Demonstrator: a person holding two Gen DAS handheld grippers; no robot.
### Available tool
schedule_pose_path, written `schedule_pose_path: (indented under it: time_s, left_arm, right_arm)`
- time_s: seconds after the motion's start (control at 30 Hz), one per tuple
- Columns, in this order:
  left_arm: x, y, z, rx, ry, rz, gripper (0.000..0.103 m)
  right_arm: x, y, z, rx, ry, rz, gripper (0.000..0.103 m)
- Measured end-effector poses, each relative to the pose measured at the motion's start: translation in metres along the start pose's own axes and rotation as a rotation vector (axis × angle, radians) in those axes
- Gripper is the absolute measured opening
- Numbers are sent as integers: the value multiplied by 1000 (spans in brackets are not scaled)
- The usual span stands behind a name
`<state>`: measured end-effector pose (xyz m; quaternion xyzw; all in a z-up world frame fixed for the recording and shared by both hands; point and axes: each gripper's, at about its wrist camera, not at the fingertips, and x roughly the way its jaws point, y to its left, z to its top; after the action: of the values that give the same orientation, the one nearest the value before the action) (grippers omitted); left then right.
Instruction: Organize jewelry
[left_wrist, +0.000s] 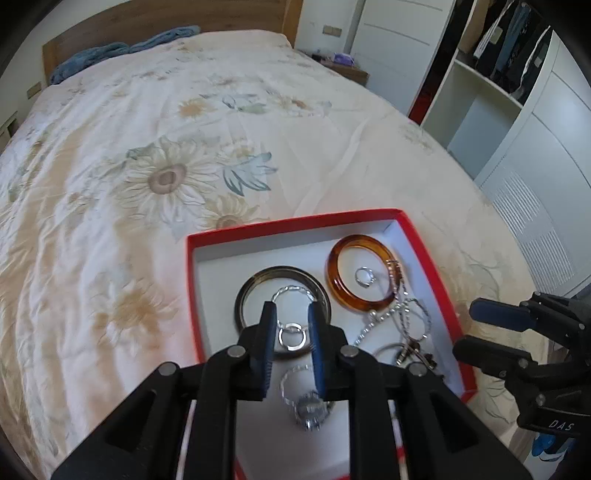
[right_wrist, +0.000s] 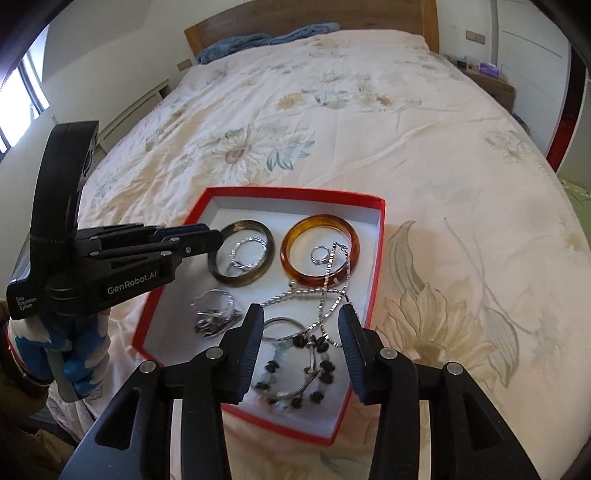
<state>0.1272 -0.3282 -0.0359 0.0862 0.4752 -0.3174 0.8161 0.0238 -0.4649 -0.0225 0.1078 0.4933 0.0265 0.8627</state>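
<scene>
A red box with a white floor (left_wrist: 421, 254) (right_wrist: 376, 236) lies on the bed and holds the jewelry. In it are a dark bangle (left_wrist: 251, 284) (right_wrist: 271, 243), an amber bangle (left_wrist: 334, 280) (right_wrist: 291, 273) around a small ring (left_wrist: 364, 276) (right_wrist: 318, 254), silver chains (left_wrist: 399, 314) (right_wrist: 332, 295), a beaded bracelet (right_wrist: 295, 369) and a sparkly ring (left_wrist: 310, 410) (right_wrist: 214, 310). My left gripper (left_wrist: 291, 308) (right_wrist: 218, 240) is open over the dark bangle, above linked silver rings (left_wrist: 291, 336). My right gripper (right_wrist: 301, 314) (left_wrist: 463, 326) is open above the beaded bracelet.
The box sits on a flowered bedspread (left_wrist: 166, 177) near the bed's foot. A wooden headboard (right_wrist: 295, 14) and blue pillows (left_wrist: 122, 51) are at the far end. A white wardrobe with open shelves (left_wrist: 517, 122) stands to the right.
</scene>
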Motion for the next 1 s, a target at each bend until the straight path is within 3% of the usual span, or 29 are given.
schedule_pose_path:
  time_s: [0.4, 0.8, 0.93, 1.0]
  left_arm:
    - [-88, 7, -39, -25, -138, 82, 17]
    - [-155, 10, -94, -12, -149, 140, 17]
    - [-177, 15, -110, -30, -175, 157, 31]
    - [-190, 17, -118, -33, -201, 171, 32]
  right_arm:
    - [-51, 53, -17, -6, -85, -18, 57]
    - [-79, 109, -50, 11, -142, -50, 62]
    - [-91, 126, -62, 12, -164, -64, 65]
    - [-97, 135, -67, 4, -175, -71, 66]
